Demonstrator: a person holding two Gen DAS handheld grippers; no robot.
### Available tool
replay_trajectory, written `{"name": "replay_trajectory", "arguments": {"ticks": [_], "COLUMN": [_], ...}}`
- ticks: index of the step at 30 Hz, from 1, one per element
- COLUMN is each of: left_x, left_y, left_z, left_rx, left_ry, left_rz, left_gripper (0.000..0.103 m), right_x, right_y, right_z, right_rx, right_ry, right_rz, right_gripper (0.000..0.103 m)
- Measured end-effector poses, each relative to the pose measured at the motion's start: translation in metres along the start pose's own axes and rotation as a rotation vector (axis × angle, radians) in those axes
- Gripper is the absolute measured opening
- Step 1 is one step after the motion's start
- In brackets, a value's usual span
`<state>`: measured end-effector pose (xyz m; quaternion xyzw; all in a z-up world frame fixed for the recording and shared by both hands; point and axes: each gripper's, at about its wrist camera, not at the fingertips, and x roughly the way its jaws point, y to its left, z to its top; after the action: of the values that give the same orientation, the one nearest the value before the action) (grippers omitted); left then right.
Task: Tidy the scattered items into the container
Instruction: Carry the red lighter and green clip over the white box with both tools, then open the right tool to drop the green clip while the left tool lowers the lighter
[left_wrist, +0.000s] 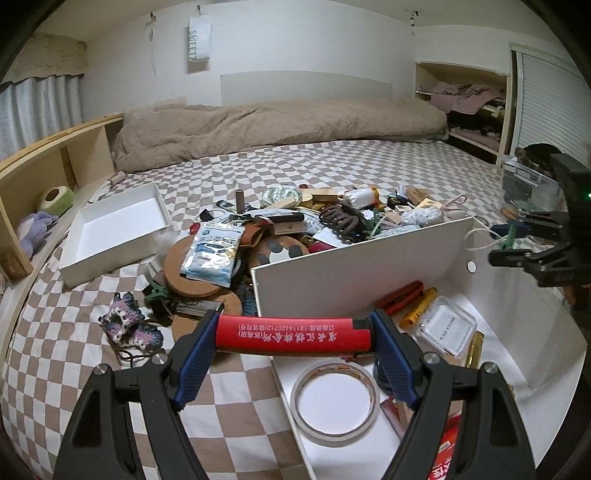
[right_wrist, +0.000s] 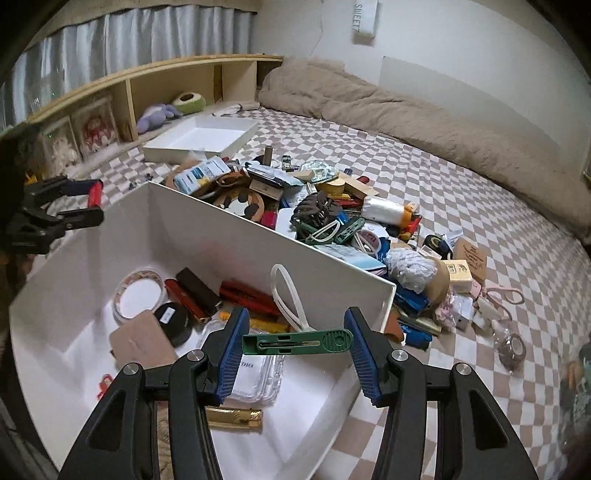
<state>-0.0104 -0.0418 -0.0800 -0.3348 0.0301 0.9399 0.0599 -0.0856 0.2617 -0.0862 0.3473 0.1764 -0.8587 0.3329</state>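
Both grippers carry a find to the open white box on the checked bedspread.

On the left, the left gripper (left_wrist: 293, 341) pinches a red plastic lighter with white lettering (left_wrist: 293, 334) end to end between its blue pads, tilted downward over the near-left wall of the white rectangular box (left_wrist: 354, 254); as I judge it, it should slide further right, past the wall and clear of the roll of clear tape (left_wrist: 334, 400), before letting go. On the right, the right gripper (right_wrist: 295, 343) clamps a flat green plastic clip (right_wrist: 297, 342) lengthwise, also angled down, hanging above the box interior over a clear plastic case (right_wrist: 255, 373); a low, gentle release there should keep it from bouncing out. The jumbled heap of small items (right_wrist: 325, 218) waits beyond the far wall.
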Motion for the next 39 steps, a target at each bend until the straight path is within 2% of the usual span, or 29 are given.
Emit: {"name": "replay_trajectory", "arguments": {"ticks": [5, 7, 9, 17, 20, 23, 27, 36, 39], "left_x": [0.005, 0.007, 0.008, 0.017, 0.026, 0.04, 0.051, 0.07, 0.084], "left_y": [0.003, 0.003, 0.002, -0.007, -0.007, -0.01, -0.02, -0.029, -0.035], "left_z": [0.002, 0.002, 0.002, 0.01, 0.018, 0.029, 0.039, 0.056, 0.057], "left_rx": [-0.03, -0.032, -0.031, 0.038, 0.008, -0.026, -0.06, -0.232, -0.244], "left_ry": [0.024, 0.03, 0.036, 0.081, 0.145, 0.251, 0.35, 0.446, 0.47], "left_rz": [-0.026, -0.036, -0.042, -0.061, -0.12, -0.162, -0.205, -0.161, -0.127], "left_gripper": [0.081, 0.081, 0.08, 0.081, 0.081, 0.081, 0.081, 0.08, 0.081], "right_x": [0.006, 0.006, 0.004, -0.006, -0.011, -0.016, -0.021, -0.022, -0.024], "right_y": [0.0, -0.001, -0.003, -0.005, -0.005, -0.004, -0.003, -0.003, -0.002], "right_z": [0.005, 0.004, 0.002, -0.006, -0.009, -0.011, -0.014, -0.023, -0.022], "right_rx": [-0.028, -0.022, -0.007, 0.027, 0.03, 0.03, 0.031, 0.035, 0.044], "right_ry": [0.006, -0.003, -0.016, -0.045, -0.051, -0.063, -0.076, -0.083, -0.092], "right_rz": [-0.036, -0.047, -0.032, -0.013, -0.008, 0.001, 0.018, 0.049, 0.064], "right_gripper": [0.054, 0.071, 0.075, 0.075, 0.075, 0.075, 0.075, 0.075, 0.075]}}
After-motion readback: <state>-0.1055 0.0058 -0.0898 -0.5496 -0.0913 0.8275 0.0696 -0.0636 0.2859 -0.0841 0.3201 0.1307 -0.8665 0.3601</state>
